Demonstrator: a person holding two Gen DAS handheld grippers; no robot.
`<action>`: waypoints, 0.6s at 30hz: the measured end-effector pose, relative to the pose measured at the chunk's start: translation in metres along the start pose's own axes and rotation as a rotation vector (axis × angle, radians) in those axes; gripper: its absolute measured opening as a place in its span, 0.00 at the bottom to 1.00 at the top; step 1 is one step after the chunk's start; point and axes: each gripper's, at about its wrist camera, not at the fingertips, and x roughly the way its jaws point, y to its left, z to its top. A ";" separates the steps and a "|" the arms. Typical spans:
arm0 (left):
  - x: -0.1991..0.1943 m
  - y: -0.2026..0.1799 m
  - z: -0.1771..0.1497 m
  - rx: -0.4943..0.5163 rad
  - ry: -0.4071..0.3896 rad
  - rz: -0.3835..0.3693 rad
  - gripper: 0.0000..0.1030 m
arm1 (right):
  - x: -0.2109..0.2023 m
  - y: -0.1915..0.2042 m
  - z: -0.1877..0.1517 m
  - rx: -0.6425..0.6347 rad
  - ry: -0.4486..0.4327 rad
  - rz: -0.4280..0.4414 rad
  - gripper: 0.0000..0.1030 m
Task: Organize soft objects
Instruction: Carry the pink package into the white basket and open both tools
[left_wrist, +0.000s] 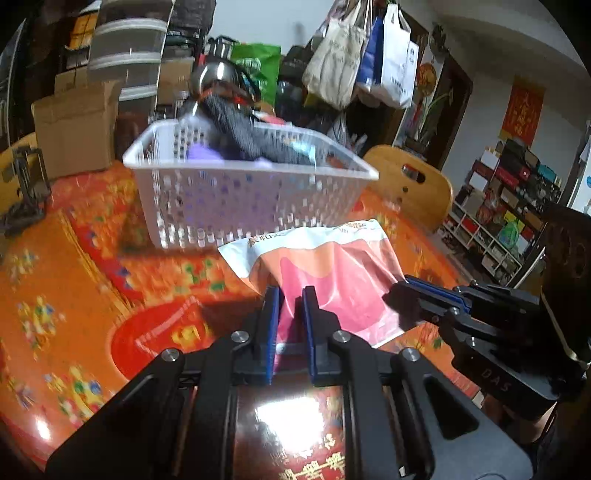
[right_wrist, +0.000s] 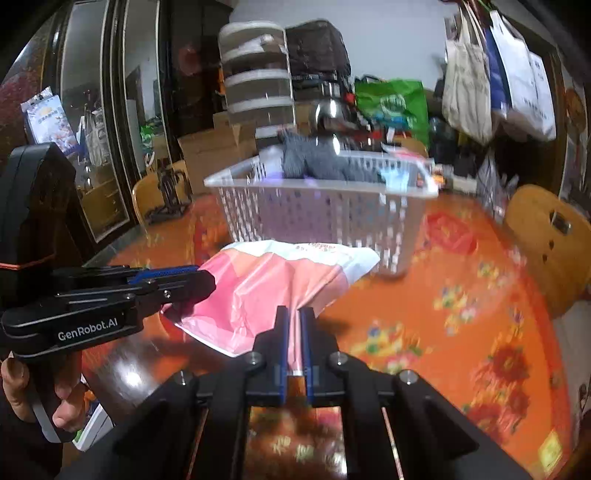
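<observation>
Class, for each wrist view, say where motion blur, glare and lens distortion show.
Left wrist view: the basket and tablecloth smear with motion, glare whitens the bare tabletop near the camera, and room edges bow.
Right wrist view: the basket is blurred, the plastic bag sharper, corners dark.

pink-white bag (left_wrist: 332, 280), white perforated basket (left_wrist: 251, 199)

Left wrist view: low over the table (left_wrist: 74, 295), close behind the bag (left_wrist: 332, 273), faced the basket (left_wrist: 251, 206) from its near left. Right wrist view: equally low and close, faced the basket (right_wrist: 325, 214) from its near right. Shared: basket, bag (right_wrist: 266, 288), table (right_wrist: 461, 314), hanging totes.
</observation>
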 end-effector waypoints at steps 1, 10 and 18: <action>-0.002 0.000 0.005 -0.001 -0.007 -0.001 0.11 | -0.002 0.001 0.008 -0.009 -0.008 0.000 0.05; -0.013 -0.005 0.110 0.041 -0.093 0.018 0.11 | -0.007 -0.012 0.095 -0.032 -0.099 -0.017 0.05; 0.012 0.001 0.200 0.070 -0.109 0.045 0.11 | 0.014 -0.036 0.170 -0.020 -0.132 -0.015 0.05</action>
